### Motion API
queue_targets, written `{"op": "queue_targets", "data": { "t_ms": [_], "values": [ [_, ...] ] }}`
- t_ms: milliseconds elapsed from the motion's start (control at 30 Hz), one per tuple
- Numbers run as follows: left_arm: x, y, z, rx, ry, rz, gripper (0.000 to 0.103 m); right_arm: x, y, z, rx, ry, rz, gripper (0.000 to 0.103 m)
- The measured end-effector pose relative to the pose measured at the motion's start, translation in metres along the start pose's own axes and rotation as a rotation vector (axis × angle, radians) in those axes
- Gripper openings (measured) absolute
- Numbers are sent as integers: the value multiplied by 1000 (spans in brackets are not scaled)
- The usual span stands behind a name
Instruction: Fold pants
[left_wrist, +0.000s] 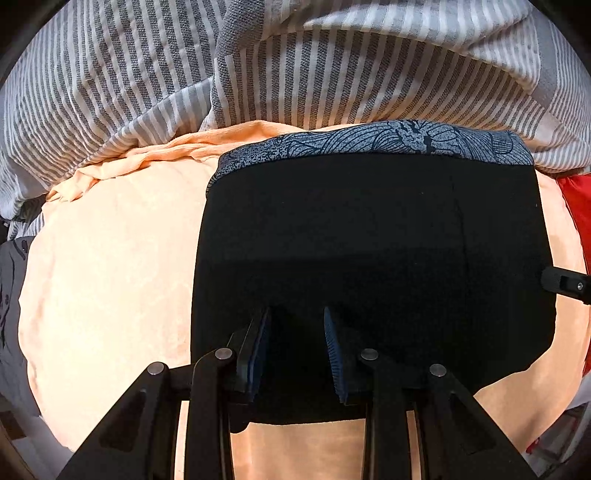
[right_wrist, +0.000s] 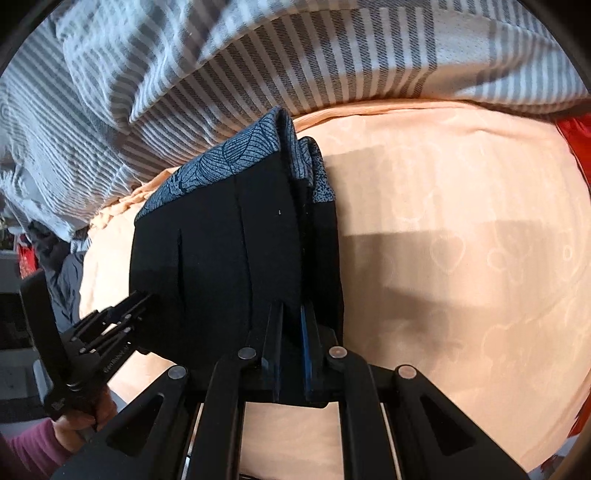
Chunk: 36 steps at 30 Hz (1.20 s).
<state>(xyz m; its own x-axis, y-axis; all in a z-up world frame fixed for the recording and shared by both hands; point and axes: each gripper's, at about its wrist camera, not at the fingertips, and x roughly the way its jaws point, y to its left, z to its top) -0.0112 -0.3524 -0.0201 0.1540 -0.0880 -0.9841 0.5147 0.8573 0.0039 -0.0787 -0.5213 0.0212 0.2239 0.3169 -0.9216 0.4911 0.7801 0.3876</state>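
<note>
Black pants (left_wrist: 369, 258), folded into a thick rectangular stack, lie flat on a peach sheet (left_wrist: 110, 277). A blue-grey leaf-print layer (left_wrist: 388, 142) shows along the stack's far edge, next to a grey-and-white striped blanket (left_wrist: 184, 74) bunched behind it.

Left gripper (left_wrist: 297, 332): fingers spread with a clear gap between the blue pads (left_wrist: 334, 343). It sits over the near part of the stack, nothing pinched between the pads; can't tell if the tips touch the cloth.

Right gripper (right_wrist: 293, 332): fingers close together with only a narrow gap, at the right side of the stack, where the folded layers pile up. Black cloth runs into the gap and looks pinched between the pads.

In the right wrist view the left gripper (right_wrist: 136, 299) reaches the stack's near left corner, and a hand (right_wrist: 79, 424) with a pink sleeve holds its handle. In the left wrist view a tip of the right gripper (left_wrist: 561, 282) shows at the stack's right edge. Red fabric (left_wrist: 578, 206) lies at the far right of the sheet.
</note>
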Motion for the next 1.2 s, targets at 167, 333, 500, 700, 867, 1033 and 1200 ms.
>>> {"op": "queue_targets", "data": {
  "t_ms": [167, 333, 500, 700, 867, 1033, 1200],
  "values": [
    [-1, -1, -1, 0, 1, 3, 32, -4, -3, -2, 35, 5, -2, 9],
    [-2, -4, -2, 5, -1, 7, 32, -10, -3, -6, 56, -10, -19, 9],
    [-1, -3, -5, 8, -2, 11, 32, -28, 7, -8, 21, -82, -51, 10],
    [2, -1, -7, -9, 0, 41, 61, -26, 25, -1, -20, -89, -46, 11],
    [1, 0, -11, 3, -11, 31, 61, -23, 26, 29, 16, -149, -29, 42],
    [2, 0, -12, -9, -12, 30, 61, -10, 20, 65, 48, -194, -27, 43],
    [3, 2, -13, -11, -13, 24, 61, 10, 17, 88, 82, -149, 33, 15]
  ]
}}
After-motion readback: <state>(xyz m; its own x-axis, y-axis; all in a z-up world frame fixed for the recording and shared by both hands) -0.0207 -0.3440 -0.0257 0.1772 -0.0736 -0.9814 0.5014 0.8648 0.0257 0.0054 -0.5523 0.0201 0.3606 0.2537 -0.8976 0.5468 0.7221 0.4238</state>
